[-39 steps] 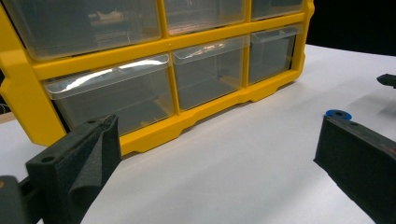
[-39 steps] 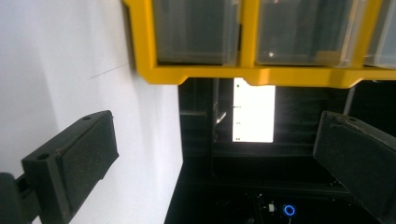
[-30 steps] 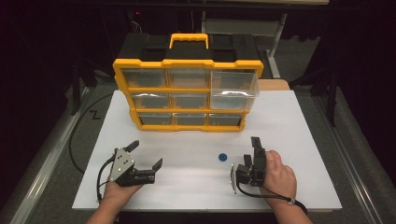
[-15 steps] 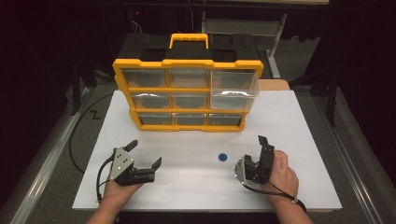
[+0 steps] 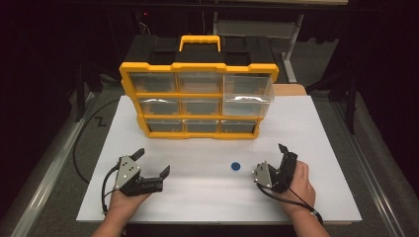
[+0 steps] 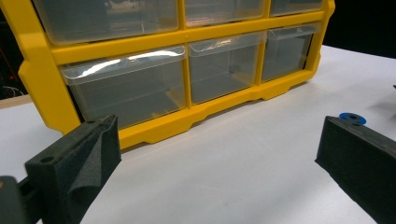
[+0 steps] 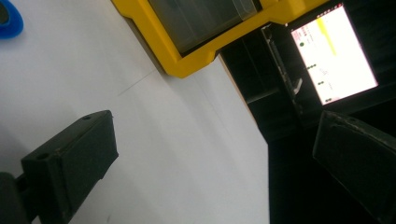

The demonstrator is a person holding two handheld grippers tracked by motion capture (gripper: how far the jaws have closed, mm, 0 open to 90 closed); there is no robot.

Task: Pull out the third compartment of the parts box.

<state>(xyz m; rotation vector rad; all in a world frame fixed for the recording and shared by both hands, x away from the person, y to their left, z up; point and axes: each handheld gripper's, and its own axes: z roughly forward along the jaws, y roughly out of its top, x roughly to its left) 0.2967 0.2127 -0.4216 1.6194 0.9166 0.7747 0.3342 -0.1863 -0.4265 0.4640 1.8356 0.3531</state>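
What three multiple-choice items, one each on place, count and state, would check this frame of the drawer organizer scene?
1. Where does the small blue ring lie?
A. on the white table between the two grippers
B. inside a drawer
C. in the left gripper's jaws

2. How many drawers does the yellow organizer show?
A. six
B. nine
C. twelve

3. How do the jaws of the left gripper and the right gripper stand?
A. both open
B. both shut
C. left shut on the ring

Key: 1 A, the ring sits on bare table, nearer the right gripper; 2 B, three rows of three; 3 A, each gripper view shows a wide gap with nothing held.
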